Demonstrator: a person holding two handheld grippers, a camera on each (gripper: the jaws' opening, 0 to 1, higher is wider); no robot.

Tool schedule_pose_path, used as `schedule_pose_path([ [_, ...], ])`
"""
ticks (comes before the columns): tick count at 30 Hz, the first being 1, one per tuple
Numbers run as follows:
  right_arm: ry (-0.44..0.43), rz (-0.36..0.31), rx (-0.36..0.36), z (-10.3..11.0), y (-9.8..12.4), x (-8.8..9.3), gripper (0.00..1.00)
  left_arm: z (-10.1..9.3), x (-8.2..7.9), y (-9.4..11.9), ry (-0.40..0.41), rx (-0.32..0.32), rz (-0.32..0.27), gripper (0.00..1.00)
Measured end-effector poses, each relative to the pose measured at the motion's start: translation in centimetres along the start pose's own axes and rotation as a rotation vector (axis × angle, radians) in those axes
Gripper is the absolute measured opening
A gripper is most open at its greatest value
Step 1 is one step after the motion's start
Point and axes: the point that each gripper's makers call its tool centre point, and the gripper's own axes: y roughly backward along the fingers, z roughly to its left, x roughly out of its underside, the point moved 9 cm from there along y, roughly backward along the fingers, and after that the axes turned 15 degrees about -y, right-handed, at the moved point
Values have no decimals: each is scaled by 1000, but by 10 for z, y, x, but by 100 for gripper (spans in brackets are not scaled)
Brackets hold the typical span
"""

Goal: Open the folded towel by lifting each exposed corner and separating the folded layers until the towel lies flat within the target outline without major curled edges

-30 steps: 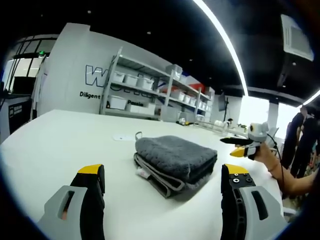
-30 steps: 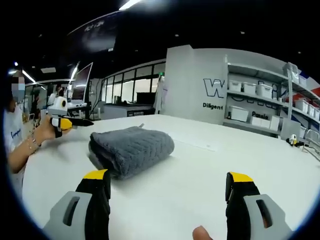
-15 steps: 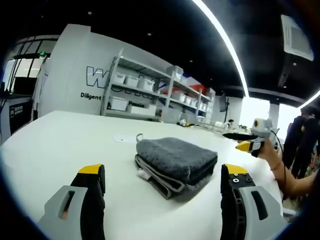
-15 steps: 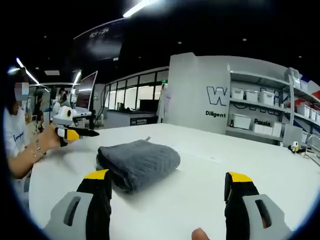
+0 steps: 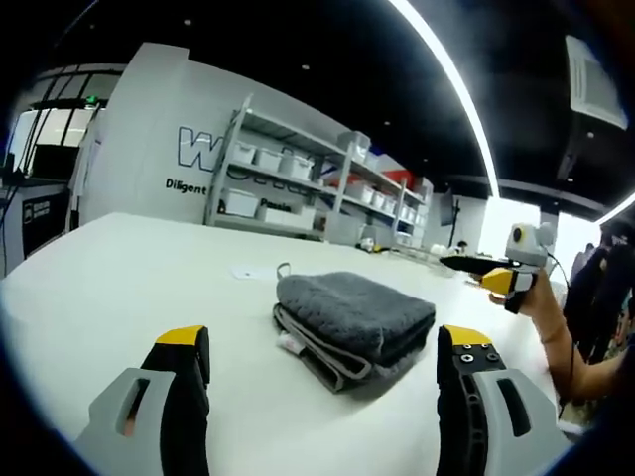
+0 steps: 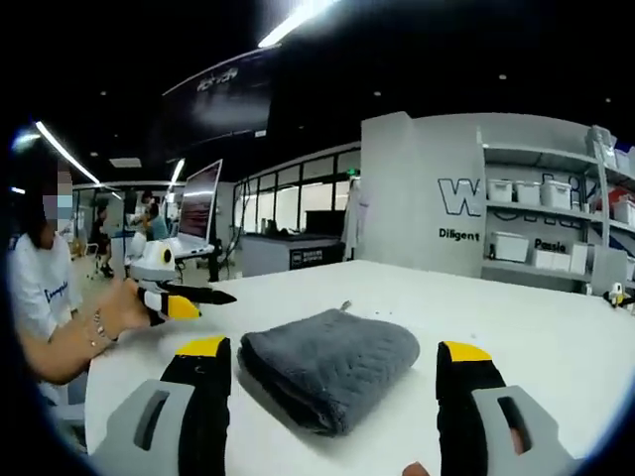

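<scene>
fingers first: my left gripper (image 5: 322,369) stands wide open, its yellow-tipped jaws well apart and touching nothing, hovering over the white table (image 5: 119,288). my right gripper (image 6: 332,382) is just as wide open and holds nothing either.

between both pairs of jaws lies the grey towel (image 5: 352,315), folded into a thick stack flat on the table, apart from the jaws. in the right gripper view the towel (image 6: 332,362) sits nearer, its rounded fold facing me.

the left gripper view shows the towel's layered open edges with pale trim, a small loop at its far corner, and a thin faint mark on the table beyond it; i cannot make out what that mark is. it also catches my right gripper (image 5: 474,272) off to the right, held in a hand (image 5: 531,297), jaws looking close together there but too small to judge.

the right gripper view shows my left gripper (image 6: 193,297) at the left, a hand (image 6: 124,309) around it, with a white sleeve cut off at the edge. shelves (image 6: 541,223) with white bins stand behind, lettering on the wall partly hidden by them.
</scene>
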Motion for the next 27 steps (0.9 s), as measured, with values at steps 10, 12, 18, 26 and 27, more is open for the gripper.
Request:
schedule_pose_path([
  [10, 86, 50, -57, 37, -28, -1, 65, 3, 6, 5, 0, -58, 49, 93],
  [12, 160, 89, -71, 51, -37, 3, 59, 2, 6, 8, 0, -72, 51, 93],
  [18, 223, 161, -97, 69, -56, 13, 52, 2, 5, 8, 2, -52, 47, 93],
  [26, 320, 264, -69, 80, -84, 31, 40, 0, 3, 9, -32, -33, 53, 93],
  [27, 321, 271, -67, 81, -86, 32, 39, 0, 4, 10, -28, -33, 53, 93],
])
